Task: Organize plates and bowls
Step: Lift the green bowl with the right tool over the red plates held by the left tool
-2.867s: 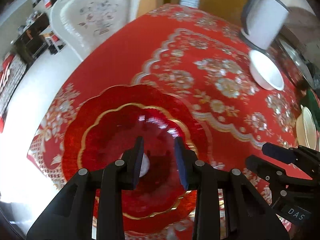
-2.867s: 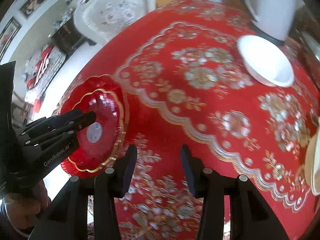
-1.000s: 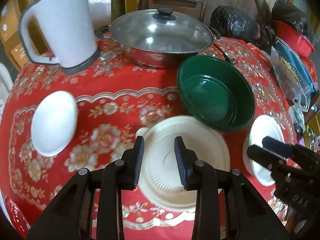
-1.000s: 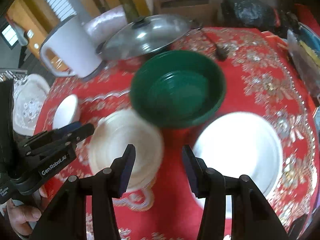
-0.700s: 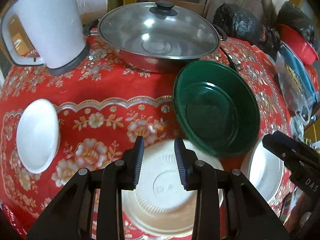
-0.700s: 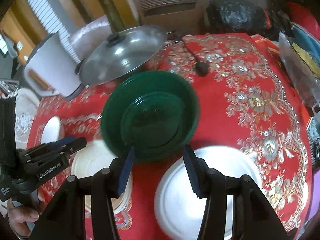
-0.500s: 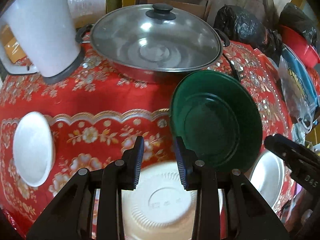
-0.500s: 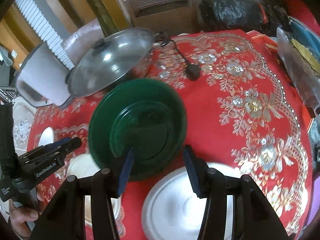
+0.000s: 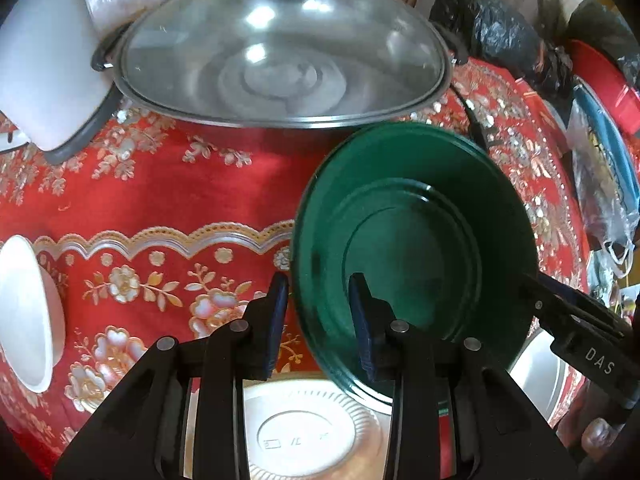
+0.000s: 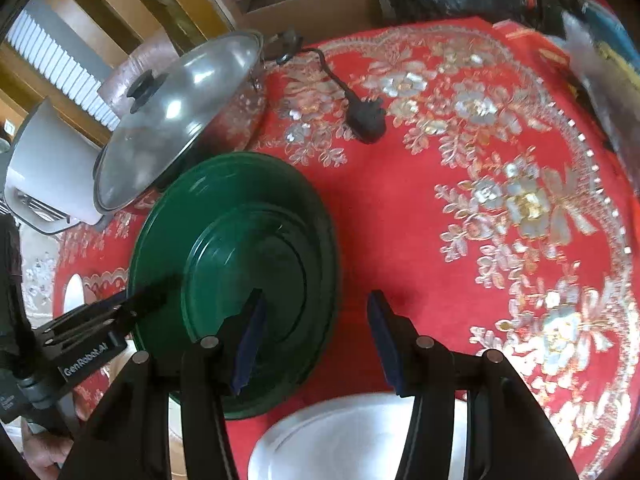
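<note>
Green plastic defines the target: the green bowl (image 9: 416,248) is sitting on the red tablecloth (image 9: 160,200). The left gripper (image 9: 318,312) is straddling its near-left rim, jaws narrowly parted and gripping nothing, presumably to pinch the wall. The right gripper (image 10: 314,344), jaws half open and empty, is bracketing the opposite rim, likely to steady a two-handed lift.

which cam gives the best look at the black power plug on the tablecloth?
Right wrist. The black power plug lies in full view on the red tablecloth, its cord running back to the lidded pan. Left wrist shows only a stretch of cord behind the green bowl.
</note>
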`<state>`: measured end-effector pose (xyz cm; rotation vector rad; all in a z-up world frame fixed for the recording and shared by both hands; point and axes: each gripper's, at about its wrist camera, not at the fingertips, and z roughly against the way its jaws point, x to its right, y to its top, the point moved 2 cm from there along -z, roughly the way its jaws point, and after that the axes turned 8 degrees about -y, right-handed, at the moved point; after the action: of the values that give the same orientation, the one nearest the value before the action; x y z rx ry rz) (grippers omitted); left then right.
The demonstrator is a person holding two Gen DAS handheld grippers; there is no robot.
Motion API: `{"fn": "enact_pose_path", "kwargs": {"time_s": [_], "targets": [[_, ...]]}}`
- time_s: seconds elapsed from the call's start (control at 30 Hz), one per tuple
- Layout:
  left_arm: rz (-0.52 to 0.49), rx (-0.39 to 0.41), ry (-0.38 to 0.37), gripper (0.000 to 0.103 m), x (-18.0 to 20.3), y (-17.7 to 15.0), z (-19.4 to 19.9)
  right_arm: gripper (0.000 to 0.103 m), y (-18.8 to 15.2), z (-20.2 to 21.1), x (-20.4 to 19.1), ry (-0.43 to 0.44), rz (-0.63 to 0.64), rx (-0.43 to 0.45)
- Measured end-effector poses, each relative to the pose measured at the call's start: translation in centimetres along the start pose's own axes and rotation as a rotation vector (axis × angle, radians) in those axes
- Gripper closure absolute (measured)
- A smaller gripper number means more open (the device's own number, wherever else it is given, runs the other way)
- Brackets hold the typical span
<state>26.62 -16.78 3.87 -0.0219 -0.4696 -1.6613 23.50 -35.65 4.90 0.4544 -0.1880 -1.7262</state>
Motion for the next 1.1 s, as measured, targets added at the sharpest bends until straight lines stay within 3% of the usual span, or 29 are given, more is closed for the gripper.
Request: {"fn": "enact_pose_path", "kwargs": {"time_s": [0.07, 0.1, 0.13, 0.17, 0.2, 0.33, 0.63, 1.1], "targets": [[-0.001, -0.009, 0.001, 0.072, 0.2, 0.1, -0.4, 0.052, 0.0, -0.5, 0.1, 0.017, -0.004, 0.0], [-0.003, -0.007, 0.009, 0.072, 0.3, 0.0, -0.6, 0.064, -0.1, -0.5, 0.1, 0.023, -0.002, 0.01], [-0.002, 0.003, 0.021, 0.072, 0.3, 0.0, -0.6, 0.082, -0.1, -0.6, 0.0, 0.029, 0.004, 0.021], [-0.001, 0.008, 0.039, 0.074, 0.3, 0.0, -0.7, 0.084, -0.2, -0.7, 0.0, 0.018, 0.007, 0.027], [-0.005, 0.007, 0.058, 0.083, 0.3, 0.0, -0.9, 0.089, -0.3, -0.7, 0.0, 0.01, 0.012, 0.035], [0.01, 0.01, 0.045, 0.089, -0.1, 0.0, -0.8, 0.089, -0.5, 0.1, 0.2, 0.007, 0.02, 0.067], [0.003, 0.045, 0.032, 0.088, 0.0, -0.9, 2.1, 0.088, -0.6, 2.4, -0.3, 0.008, 0.027, 0.105], [0.02, 0.112, 0.037, 0.089, -2.9, -3.8, 8.5, 0.088, -2.9, 5.8, -4.6, 0.029, 0.096, 0.129]]}}
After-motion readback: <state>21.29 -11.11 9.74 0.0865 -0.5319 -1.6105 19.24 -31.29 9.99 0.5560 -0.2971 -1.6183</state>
